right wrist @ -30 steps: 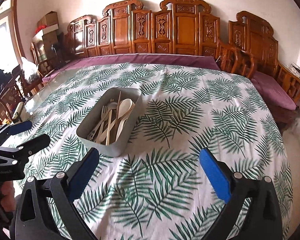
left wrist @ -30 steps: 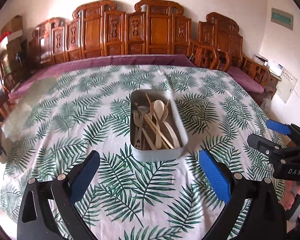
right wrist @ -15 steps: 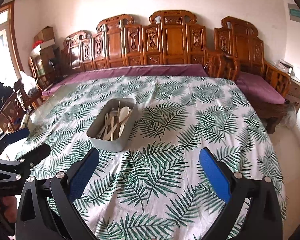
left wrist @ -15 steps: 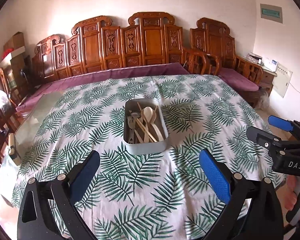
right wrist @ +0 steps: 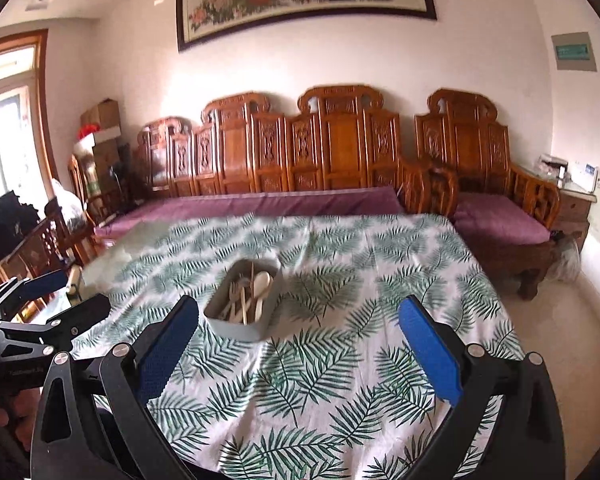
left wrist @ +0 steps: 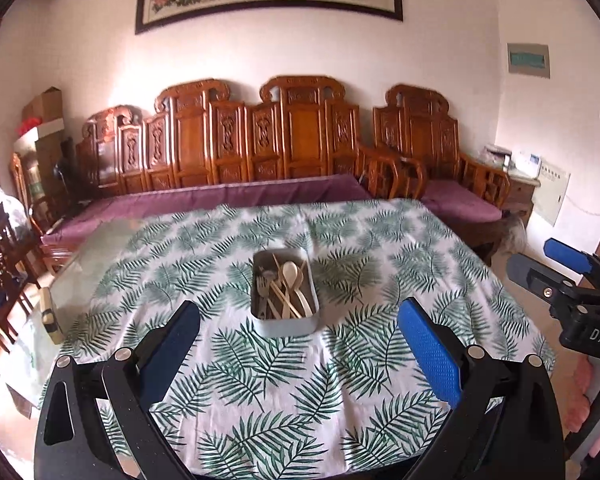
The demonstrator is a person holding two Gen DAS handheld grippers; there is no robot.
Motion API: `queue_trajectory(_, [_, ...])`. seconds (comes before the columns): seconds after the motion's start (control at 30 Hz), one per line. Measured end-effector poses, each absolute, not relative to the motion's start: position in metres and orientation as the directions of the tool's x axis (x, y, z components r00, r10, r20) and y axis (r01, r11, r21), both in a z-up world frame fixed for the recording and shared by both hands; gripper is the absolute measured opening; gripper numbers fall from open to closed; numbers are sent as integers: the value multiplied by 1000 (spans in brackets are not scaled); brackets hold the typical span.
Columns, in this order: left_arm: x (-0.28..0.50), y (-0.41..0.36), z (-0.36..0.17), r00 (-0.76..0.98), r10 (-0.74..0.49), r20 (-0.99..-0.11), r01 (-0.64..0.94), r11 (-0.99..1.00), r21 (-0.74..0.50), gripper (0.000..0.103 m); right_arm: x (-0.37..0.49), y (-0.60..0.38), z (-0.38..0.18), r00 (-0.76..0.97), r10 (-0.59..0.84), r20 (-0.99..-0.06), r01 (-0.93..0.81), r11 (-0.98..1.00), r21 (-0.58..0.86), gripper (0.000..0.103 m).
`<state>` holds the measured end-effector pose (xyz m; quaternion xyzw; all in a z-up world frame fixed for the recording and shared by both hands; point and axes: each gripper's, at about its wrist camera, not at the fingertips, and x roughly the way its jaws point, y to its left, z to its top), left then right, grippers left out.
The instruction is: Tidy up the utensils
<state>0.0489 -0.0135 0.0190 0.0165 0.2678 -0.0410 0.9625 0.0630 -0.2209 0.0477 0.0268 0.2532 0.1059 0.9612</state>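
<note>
While held back above the near edge of the table (left wrist: 380,240): left gripper (left wrist: 300,350) and right gripper (right wrist: 300,350), jaws spread wide, empty; utensils (left wrist: 285,292) heaped in grey tray (left wrist: 286,326)

The left gripper (left wrist: 298,354) is held level at the near edge of the surface (left wrist: 260,380), its two blue-padded fingers (left wrist: 430,354) spread wide with nothing between them. The right gripper (right wrist: 298,354) sits beside it on the right, equally wide apart and empty, its fingers (right wrist: 430,356) pointing toward the far side. A hand (left wrist: 588,392) grips the right gripper's handle from below. Neither gripper touches anything.
</note>
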Motion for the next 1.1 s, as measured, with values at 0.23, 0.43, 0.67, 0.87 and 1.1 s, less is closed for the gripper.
queue_trajectory(0.23, [22,-1,38,881,-63,-470,66,998,-12,96,28,-223,71,882,220,-416,-192,975,109,101])
queue_trajectory(0.43, [14,0,42,891,-53,-452,60,998,-1,96,14,-218,80,897,212,-389,-194,977,86,101])
queue_trajectory(0.67, [11,0,42,893,-51,-447,57,998,0,96,12,-215,81,899,206,-387,-189,979,82,101])
queue_trajectory(0.87, [10,1,42,893,-55,-446,60,998,-4,96,13,-217,78,897,203,-393,-183,979,88,101])
queue_trajectory(1.1, [9,2,42,894,-58,-445,60,998,-9,96,12,-217,79,897,202,-392,-181,979,90,101])
